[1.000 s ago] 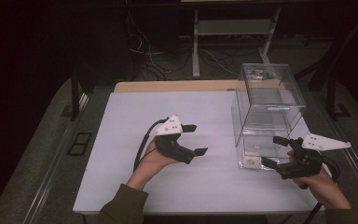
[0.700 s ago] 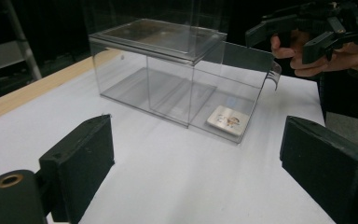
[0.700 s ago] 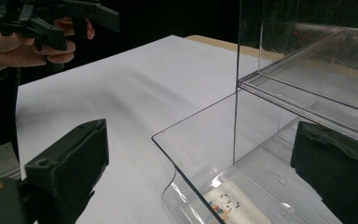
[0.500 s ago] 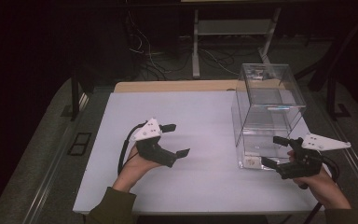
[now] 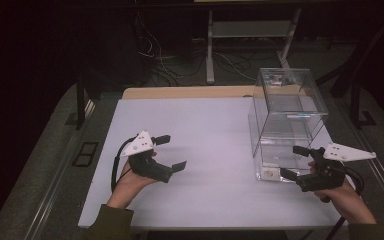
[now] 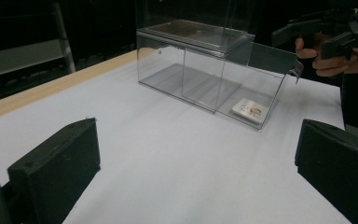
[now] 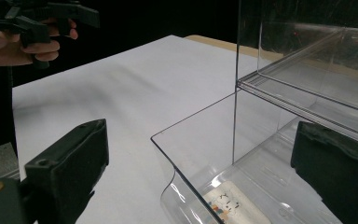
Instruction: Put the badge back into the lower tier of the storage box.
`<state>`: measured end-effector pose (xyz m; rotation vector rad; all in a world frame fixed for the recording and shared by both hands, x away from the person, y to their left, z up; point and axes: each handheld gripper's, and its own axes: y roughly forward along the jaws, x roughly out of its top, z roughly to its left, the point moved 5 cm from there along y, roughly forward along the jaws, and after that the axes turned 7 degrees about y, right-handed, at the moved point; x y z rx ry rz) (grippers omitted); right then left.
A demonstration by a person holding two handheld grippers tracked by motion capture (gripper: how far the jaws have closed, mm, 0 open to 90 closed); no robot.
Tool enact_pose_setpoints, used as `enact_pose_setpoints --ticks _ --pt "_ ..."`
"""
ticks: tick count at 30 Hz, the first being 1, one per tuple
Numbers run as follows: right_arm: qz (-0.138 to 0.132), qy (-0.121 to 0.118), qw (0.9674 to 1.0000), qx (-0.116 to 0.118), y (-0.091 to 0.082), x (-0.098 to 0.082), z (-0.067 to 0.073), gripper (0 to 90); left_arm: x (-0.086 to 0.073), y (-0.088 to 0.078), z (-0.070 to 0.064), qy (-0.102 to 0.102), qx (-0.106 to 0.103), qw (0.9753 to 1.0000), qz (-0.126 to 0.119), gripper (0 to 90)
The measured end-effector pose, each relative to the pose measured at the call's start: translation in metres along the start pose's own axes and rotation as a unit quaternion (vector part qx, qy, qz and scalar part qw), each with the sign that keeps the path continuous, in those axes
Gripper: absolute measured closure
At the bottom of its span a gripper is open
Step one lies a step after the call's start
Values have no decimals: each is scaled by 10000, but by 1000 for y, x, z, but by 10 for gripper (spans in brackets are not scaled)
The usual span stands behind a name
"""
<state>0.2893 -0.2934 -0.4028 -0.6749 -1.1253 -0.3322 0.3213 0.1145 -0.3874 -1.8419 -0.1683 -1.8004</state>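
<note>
**Both grippers empty, card sitting in the clear box**

Starting at the left of the high view: the left gripper (image 5: 171, 151) is out over the bare white table (image 5: 205, 130), held in the person's left hand (image 5: 130, 180) with its cable looping down toward the wrist. Its jaws have just been opening and now stand spread wide, with nothing between them but tabletop. In the left gripper view you can see the two black jaws far apart at the bottom corners, and the box well ahead of them, not close at all.

Middle of the table is just plain white surface, with a strip of wooden edge along the far side.

Over to the right sits the clear plastic box (image 5: 287, 125), a tall see-through thing with what looks like a shelf or upper tray partway up, though the reflections make that hard to be sure of. Down on its floor, at the near end, lies a small white card (image 5: 269, 173) with some print on it I can't read.

Far right, the right gripper (image 5: 295, 161) is just beside the box's near end, in the right hand (image 5: 347, 202). Its jaws are spread too. In the right gripper view the curved near lip of the box and the card (image 7: 226, 205) sit between them, but the pads aren't pressing on anything.
</note>
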Motion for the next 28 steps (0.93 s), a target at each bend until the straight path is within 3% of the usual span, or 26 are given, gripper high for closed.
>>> enact_pose_setpoints --ticks 20,28 --pt "5 -13 10000 -23 0 0 0 38 -21 -37 4 -97 240 9997 -19 0" --pt "11 -14 10000 -39 1 0 0 38 -24 -40 3 -120 256 9996 -16 0"
